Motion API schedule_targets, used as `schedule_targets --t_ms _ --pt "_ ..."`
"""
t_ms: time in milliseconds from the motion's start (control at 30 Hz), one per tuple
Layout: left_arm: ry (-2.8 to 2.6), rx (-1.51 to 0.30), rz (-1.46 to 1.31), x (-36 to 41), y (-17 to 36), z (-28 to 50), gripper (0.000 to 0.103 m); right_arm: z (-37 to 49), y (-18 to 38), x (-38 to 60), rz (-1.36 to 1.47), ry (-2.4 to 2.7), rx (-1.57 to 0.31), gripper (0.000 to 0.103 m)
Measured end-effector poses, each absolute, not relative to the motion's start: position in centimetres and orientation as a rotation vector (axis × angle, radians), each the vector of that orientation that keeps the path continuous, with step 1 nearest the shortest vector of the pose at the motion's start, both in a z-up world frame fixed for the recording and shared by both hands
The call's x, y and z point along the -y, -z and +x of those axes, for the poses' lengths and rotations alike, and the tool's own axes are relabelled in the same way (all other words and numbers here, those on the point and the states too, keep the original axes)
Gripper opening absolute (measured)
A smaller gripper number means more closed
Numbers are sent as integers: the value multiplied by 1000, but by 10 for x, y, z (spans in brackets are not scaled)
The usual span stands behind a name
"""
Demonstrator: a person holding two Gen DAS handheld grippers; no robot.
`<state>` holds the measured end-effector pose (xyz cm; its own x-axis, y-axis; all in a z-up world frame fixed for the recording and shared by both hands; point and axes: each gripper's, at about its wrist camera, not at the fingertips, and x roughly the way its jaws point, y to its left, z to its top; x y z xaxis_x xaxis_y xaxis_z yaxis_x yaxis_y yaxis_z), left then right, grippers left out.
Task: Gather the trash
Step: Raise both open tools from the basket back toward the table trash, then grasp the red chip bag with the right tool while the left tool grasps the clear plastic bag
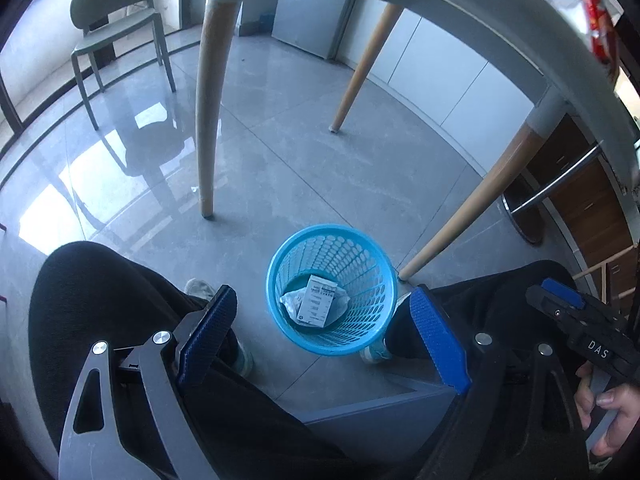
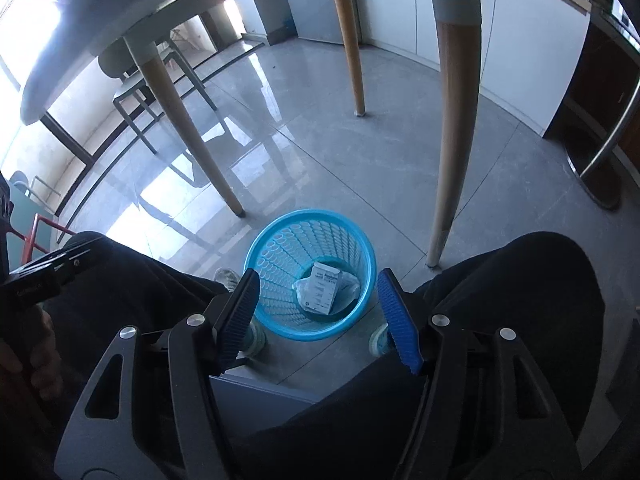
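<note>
Daylight glares off the glossy floor (image 1: 280, 160); fisheye edges warp, perhaps slightly soft.

Glossy grey tiled floor (image 1: 280, 152) reflects bright window light. A grey-topped counter (image 1: 460, 12) stands on tapered wooden legs (image 1: 208, 120); a green chair (image 1: 116, 28) stands near the windows. White wall panels (image 2: 520, 60) behind.

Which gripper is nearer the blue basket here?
Too close to call. The left gripper and right gripper both hover open and empty above the blue basket, which shows between each one's fingers.
</note>
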<state>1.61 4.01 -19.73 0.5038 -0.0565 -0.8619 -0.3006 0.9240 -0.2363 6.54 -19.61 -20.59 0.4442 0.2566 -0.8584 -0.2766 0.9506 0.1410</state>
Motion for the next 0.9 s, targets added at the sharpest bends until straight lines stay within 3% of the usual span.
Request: schedule_targets --t_ms 900 --pt "-98 -669 -320 -43 74 22 83 54 38 165 -88 -510 -623 65"
